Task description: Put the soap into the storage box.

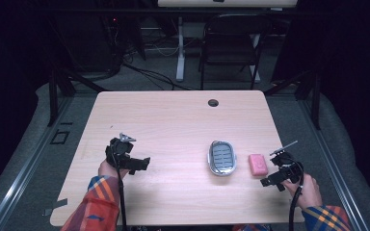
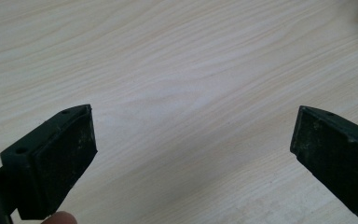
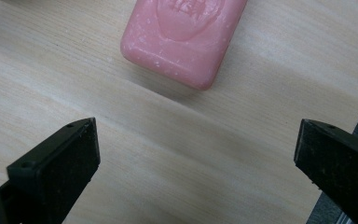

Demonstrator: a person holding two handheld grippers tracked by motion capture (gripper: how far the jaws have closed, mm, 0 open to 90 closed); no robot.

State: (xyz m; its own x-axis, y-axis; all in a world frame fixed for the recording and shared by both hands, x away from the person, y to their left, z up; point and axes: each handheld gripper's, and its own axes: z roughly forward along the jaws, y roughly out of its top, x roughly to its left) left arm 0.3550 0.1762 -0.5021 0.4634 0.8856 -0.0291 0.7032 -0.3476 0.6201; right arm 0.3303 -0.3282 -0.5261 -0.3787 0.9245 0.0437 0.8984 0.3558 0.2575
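Both pads [image 3: 58, 170] of my right claw [image 3: 196, 172] gape wide and empty before the soap [image 3: 184, 37] on the table [image 3: 98, 93]; hard, slick, light, so I'd pinch its long sides.

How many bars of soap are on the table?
1. The pink soap bar lies flat on the wooden table, just right of the metal soap dish and ahead of the open right gripper.
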